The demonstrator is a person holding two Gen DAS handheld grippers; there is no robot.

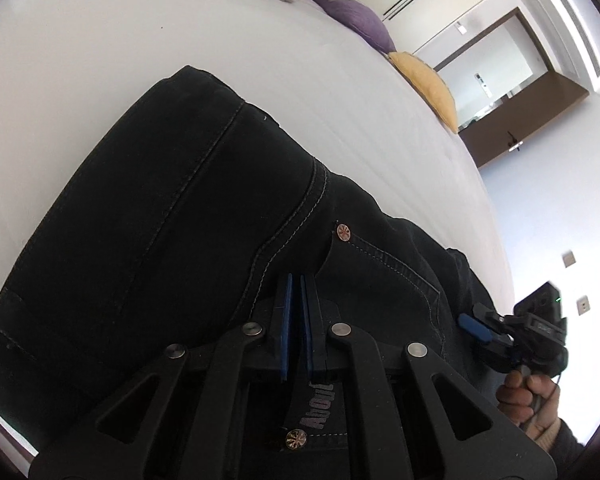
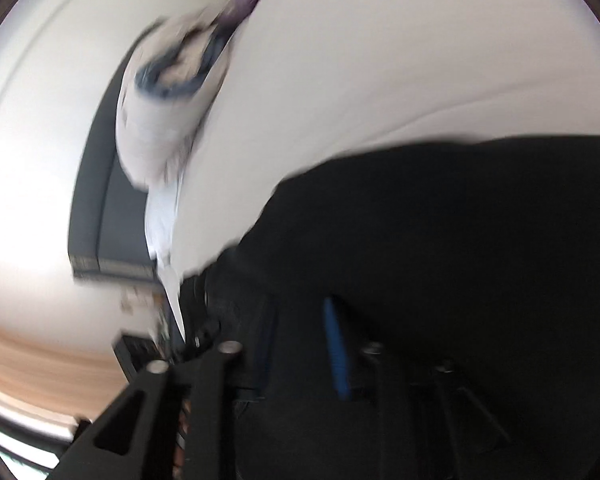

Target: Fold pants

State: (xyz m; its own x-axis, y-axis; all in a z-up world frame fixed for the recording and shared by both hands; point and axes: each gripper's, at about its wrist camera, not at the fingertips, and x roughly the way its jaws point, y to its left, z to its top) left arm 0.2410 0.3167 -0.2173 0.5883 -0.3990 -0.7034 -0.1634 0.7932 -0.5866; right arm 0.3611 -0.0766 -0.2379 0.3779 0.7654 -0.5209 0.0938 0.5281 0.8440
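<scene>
The bed [image 1: 100,60] was the largest item: a smooth white sheet, its far and near edges cut off by the round lens border. The right wrist view was smeared by motion blur, so the sheet there showed only as a pale curved field with one soft crease.

The pants [image 1: 160,220] lay on the bed, spread across its near half. The fabric was black denim with pale contrast stitching along curved seams, two copper-coloured rivets and a partly hidden printed label near the waistband. The lower portion of the garment was covered by the gripper frame, and its extent could not be determined. In the right wrist view the pants appeared as an unresolved black mass.

A purple cushion [image 1: 352,12] and a yellow cushion [image 1: 428,84] rested at the far edge of the bed (both partly cropped).

The left gripper [image 1: 296,284] hung over the pants with its blue-padded fingers [image 1: 287,320] pressed nearly together; whether cloth was pinched between them could not be told.

The right gripper [image 1: 474,326] stood at the garment's edge, held by a hand [image 1: 528,396]. Its jaws stood slightly apart. Any grip on the denim could not be confirmed.
</scene>
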